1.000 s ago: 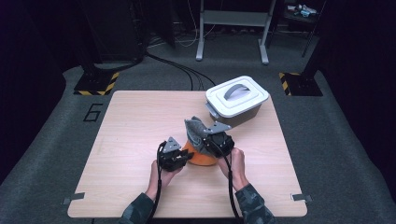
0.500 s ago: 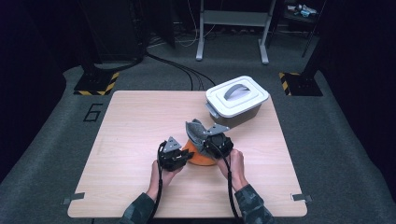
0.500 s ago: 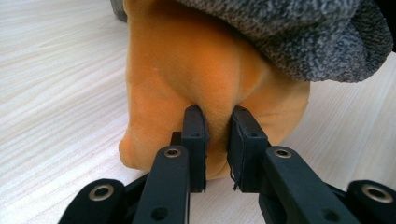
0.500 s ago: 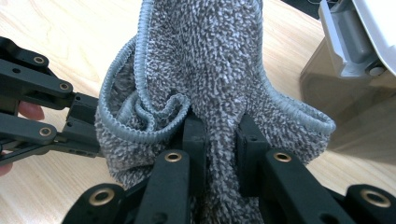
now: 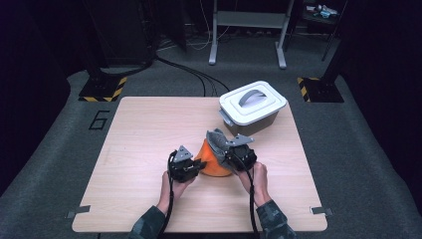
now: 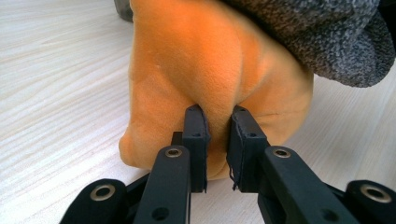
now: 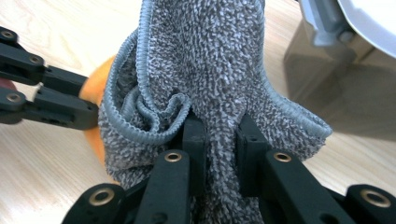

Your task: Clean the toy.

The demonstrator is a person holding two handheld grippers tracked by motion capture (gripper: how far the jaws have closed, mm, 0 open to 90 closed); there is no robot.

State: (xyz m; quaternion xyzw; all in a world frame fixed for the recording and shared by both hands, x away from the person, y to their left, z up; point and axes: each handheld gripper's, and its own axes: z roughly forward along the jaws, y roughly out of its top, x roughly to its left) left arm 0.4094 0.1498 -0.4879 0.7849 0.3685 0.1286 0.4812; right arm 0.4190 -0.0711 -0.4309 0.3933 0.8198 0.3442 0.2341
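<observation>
An orange cloth (image 5: 214, 162) lies bunched on the table's middle, and a grey towel (image 5: 217, 139) rests over its top. My left gripper (image 5: 198, 166) is shut on a fold of the orange cloth (image 6: 205, 79), pinched between its pads (image 6: 196, 140). My right gripper (image 5: 225, 155) is shut on the grey towel (image 7: 210, 70), whose ribbed edge curls over the left finger. The left gripper's black arms (image 7: 46, 100) show at the left of the right gripper view.
A white lidded bin (image 5: 253, 105) with a grey handle stands at the back right of the wooden table (image 5: 144, 129), close behind the cloths. Its grey wall (image 7: 336, 79) looms at the right of the right gripper view. Dark floor surrounds the table.
The right gripper has sunk a little with the grey towel, which now sits lower over the orange cloth. The left gripper has kept still.
</observation>
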